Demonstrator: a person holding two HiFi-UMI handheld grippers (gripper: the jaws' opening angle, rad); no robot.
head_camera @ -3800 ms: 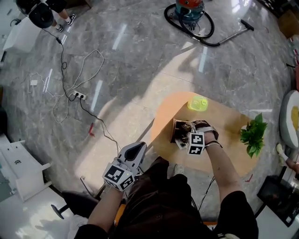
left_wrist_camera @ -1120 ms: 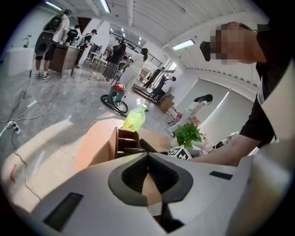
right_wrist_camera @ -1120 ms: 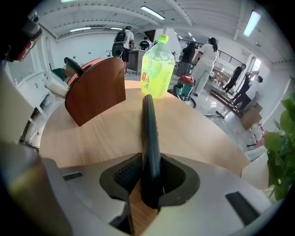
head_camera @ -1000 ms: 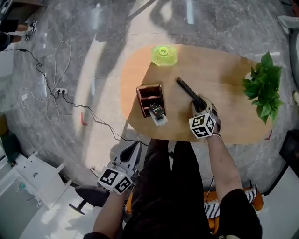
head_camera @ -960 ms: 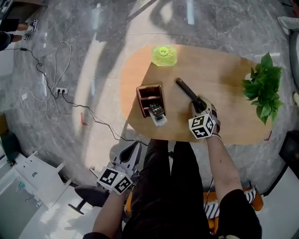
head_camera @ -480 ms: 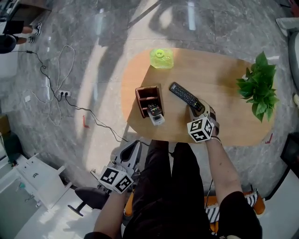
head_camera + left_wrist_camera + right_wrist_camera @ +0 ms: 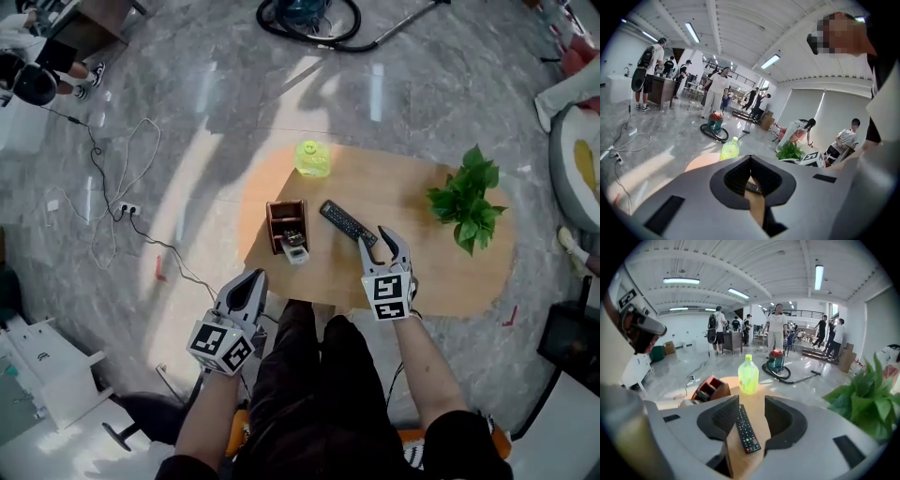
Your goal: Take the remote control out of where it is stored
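An oval wooden table [image 7: 469, 272] is seen, with a vacuum cleaner [image 7: 309, 11] far beyond and a plant [image 7: 466, 202] at its right. The right gripper [image 7: 375, 240], its jaws just opened wide, is held empty just near of the remote control [image 7: 347, 221], which is laid flat right of the holder [image 7: 284, 223]. The left gripper [image 7: 249, 279] is closed on nothing. The label on the green bottle [image 7: 312, 159] cannot be read.

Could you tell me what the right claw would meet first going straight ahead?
Most likely the black remote control, lying on the table just ahead of the right claw; depth is uncertain.
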